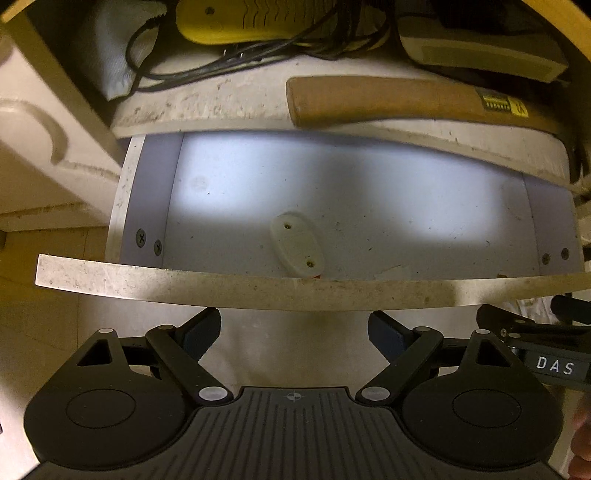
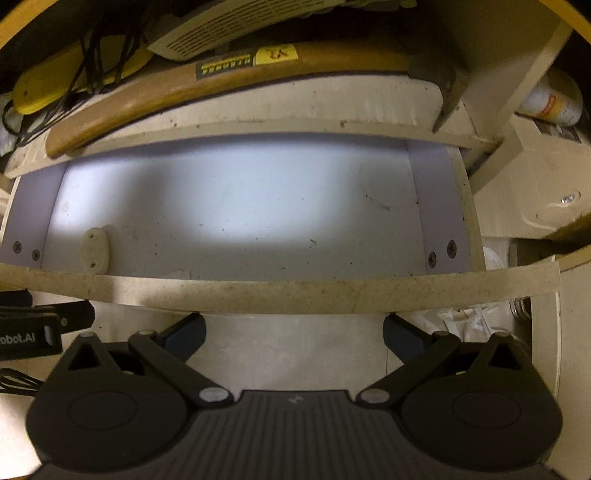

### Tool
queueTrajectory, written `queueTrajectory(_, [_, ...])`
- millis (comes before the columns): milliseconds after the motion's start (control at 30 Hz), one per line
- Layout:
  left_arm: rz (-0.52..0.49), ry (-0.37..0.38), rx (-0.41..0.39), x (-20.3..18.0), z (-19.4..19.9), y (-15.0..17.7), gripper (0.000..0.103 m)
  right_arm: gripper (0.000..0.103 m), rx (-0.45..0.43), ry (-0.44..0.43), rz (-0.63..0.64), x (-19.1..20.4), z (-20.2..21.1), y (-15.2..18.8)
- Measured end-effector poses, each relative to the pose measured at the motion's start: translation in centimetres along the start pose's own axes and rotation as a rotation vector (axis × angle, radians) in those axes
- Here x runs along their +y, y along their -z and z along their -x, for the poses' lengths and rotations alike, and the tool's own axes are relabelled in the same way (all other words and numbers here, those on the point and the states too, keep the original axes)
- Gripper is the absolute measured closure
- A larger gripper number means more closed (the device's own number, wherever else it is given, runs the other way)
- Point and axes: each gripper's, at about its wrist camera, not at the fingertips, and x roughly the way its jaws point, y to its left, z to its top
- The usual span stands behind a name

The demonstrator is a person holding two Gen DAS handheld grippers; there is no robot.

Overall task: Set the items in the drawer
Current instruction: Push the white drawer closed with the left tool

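Observation:
A white drawer point(image 1: 258, 291) point(image 2: 295, 291) is pulled out below a shelf. Its pale floor holds only a small white oval plastic piece point(image 1: 297, 243) point(image 2: 96, 249) near the front wall. On the shelf above lie a wooden-handled hammer point(image 1: 388, 101) point(image 2: 229, 83), a yellow plastic item point(image 1: 236, 22) point(image 2: 70, 79) with black cables point(image 1: 229, 59), and a beige vented box point(image 1: 480, 51) point(image 2: 229, 26). My left gripper point(image 1: 293, 338) is open and empty just before the drawer front. My right gripper point(image 2: 293, 338) is open and empty beside it.
A cabinet side panel point(image 1: 44, 122) stands left of the drawer. A white bottle with an orange label point(image 2: 554, 99) sits in the compartment to the right. A grey cloth point(image 1: 110, 48) lies at the shelf's left end.

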Motion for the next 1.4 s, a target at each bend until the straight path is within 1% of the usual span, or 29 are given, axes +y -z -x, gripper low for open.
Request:
queueTrajectory(433, [0.007,0.008,-0.023,0.1,0.0,0.7,0.015,0.0,-0.038,0.01,0.004,0.1,0.2,0.8])
queueTrajectory(633, [0.015,0.011,-0.046,0.1,-0.1,1.9,0.015,0.0,-0.057,0.014,0.004,0.2,0.4,1.5])
queueTrajectory(867, [0.022,-0.002,-0.091,0.0,0.2,4.6,0.015,0.0,-0.081,0.019,0.006,0.3,0.6,3.1])
queueTrajectory(1067, [0.029,0.0,-0.104,0.0,0.6,7.5,0.015,0.0,-0.098,0.028,0.009,0.4,1.2,5.2])
queueTrajectory(1400, [0.05,-0.002,-0.103,0.2,1.0,13.1,0.015,0.0,-0.097,0.029,0.002,0.4,2.8,10.3])
